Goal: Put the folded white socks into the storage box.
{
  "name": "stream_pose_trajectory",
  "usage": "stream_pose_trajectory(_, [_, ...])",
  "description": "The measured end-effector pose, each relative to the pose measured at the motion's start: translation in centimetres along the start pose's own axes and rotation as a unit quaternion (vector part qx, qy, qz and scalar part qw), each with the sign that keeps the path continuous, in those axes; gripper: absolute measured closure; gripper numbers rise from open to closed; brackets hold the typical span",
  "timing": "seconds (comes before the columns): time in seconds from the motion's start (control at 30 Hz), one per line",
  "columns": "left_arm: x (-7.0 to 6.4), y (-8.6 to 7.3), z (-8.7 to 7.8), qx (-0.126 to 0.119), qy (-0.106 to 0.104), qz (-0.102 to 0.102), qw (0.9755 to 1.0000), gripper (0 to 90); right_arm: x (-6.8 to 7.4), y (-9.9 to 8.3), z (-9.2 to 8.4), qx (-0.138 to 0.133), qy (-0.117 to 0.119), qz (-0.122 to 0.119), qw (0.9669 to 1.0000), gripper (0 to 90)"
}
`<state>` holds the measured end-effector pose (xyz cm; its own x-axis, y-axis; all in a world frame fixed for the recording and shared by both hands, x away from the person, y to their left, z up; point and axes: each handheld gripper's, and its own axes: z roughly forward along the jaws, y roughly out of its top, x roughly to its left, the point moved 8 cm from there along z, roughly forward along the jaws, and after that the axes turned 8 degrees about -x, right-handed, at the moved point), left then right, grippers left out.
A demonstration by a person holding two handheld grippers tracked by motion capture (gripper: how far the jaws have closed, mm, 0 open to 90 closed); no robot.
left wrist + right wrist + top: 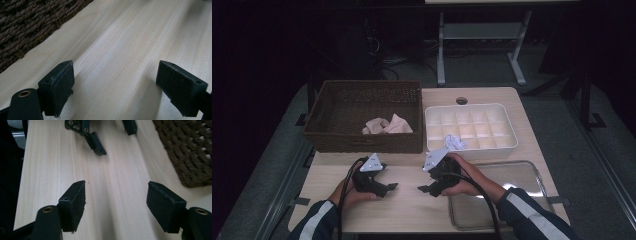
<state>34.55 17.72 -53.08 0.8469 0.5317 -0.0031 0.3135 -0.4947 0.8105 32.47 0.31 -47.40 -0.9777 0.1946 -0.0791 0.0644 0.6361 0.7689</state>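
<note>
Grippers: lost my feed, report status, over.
Left gripper and right gripper open, empty, over bare table. White cloth sits in divider box. Nothing in the way.

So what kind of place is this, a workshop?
Probably a lab or recording room set up for tabletop sorting: a wooden table bearing a wicker basket and a white divided tray, another desk's metal legs behind, dark surroundings.
</note>
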Motion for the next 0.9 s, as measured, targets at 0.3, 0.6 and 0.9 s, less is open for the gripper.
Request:
stream_pose_trajectory(0.3, [-1.2,1.5,-1.6,-0.004,-0.025,0.027,0.9993,22.1,1.5,-1.7,1.1,0.004,0.007,0.005,1.0,28.0])
stream_pose_trajectory(0.6, [0.4,6.2,-6.4,-0.071,0.012,0.044,0.9965,21.5,3.5,-1.8,2.0,-0.003,0.032,0.0,0.9995,28.8])
stream_pose_trajectory(0.9, [5.4,10.5,-9.7,-0.077,0.068,0.049,0.9935,21.3,4.4,-2.3,3.0,0.012,0.038,-0.009,0.9992,28.1])
